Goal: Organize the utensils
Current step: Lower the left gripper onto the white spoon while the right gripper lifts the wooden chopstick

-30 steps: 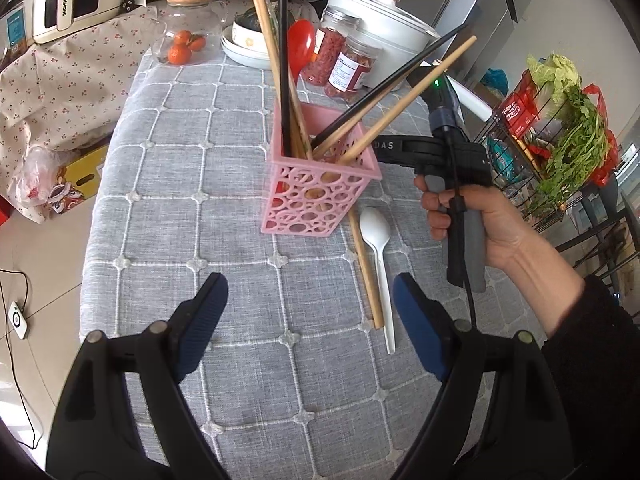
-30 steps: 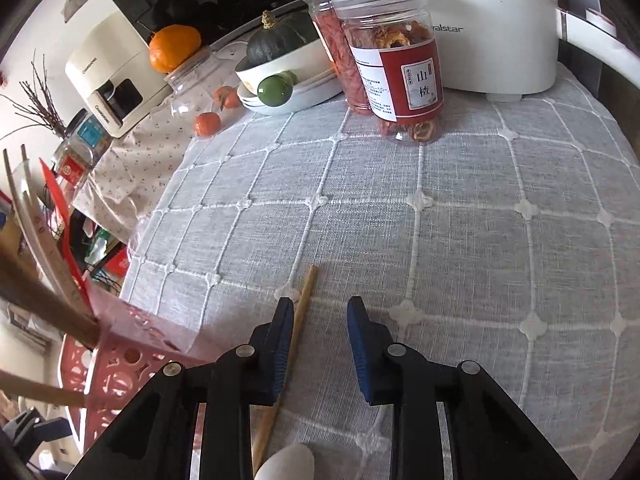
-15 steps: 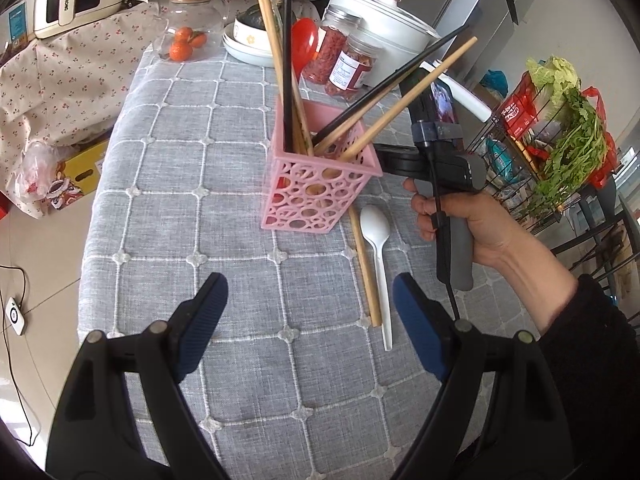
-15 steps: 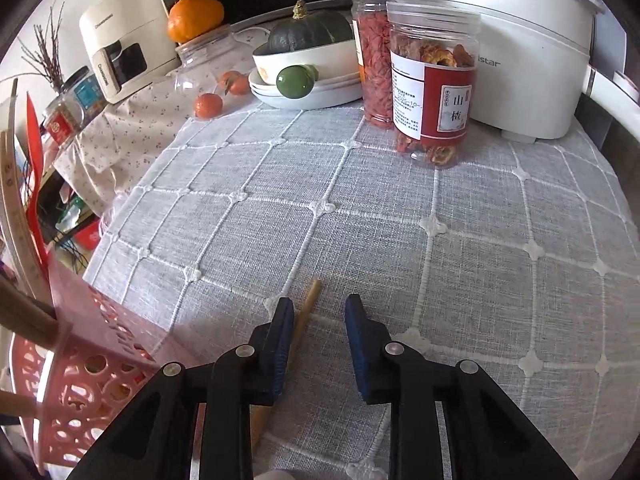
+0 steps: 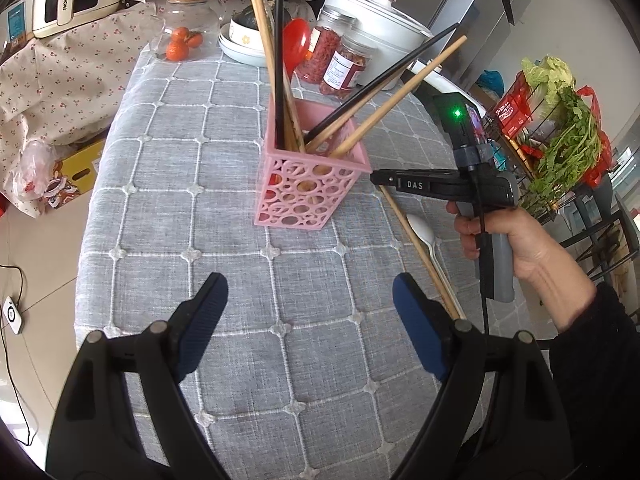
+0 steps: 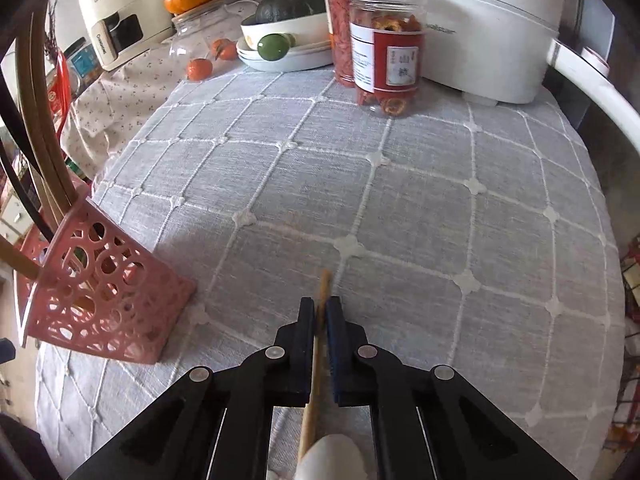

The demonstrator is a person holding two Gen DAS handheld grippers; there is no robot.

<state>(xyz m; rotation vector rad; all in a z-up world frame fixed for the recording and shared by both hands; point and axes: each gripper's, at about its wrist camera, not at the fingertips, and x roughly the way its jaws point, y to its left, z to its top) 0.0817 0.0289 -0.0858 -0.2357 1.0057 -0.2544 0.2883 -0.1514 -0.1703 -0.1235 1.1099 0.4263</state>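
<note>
A pink perforated utensil holder [image 5: 310, 190] stands mid-table with several wooden and black chopsticks and a red spoon in it; it also shows in the right wrist view [image 6: 100, 288]. A loose wooden chopstick [image 5: 420, 252] and a white spoon [image 5: 426, 240] lie on the cloth to its right. My right gripper [image 6: 320, 312] is shut on that chopstick [image 6: 323, 284], low over the cloth; the spoon bowl [image 6: 332, 456] lies under it. My left gripper [image 5: 308, 312] is open and empty, nearer the front edge.
Two red-filled jars [image 5: 340, 62], a white cooker [image 5: 376, 14], a plate with a squash [image 6: 288, 40] and small oranges [image 5: 180, 42] stand at the back. A rack of greens [image 5: 568, 136] is off the table's right edge.
My right gripper has closed its jaws around the loose chopstick, which lay between open fingers before. The left gripper has drawn back slightly and stays open.
</note>
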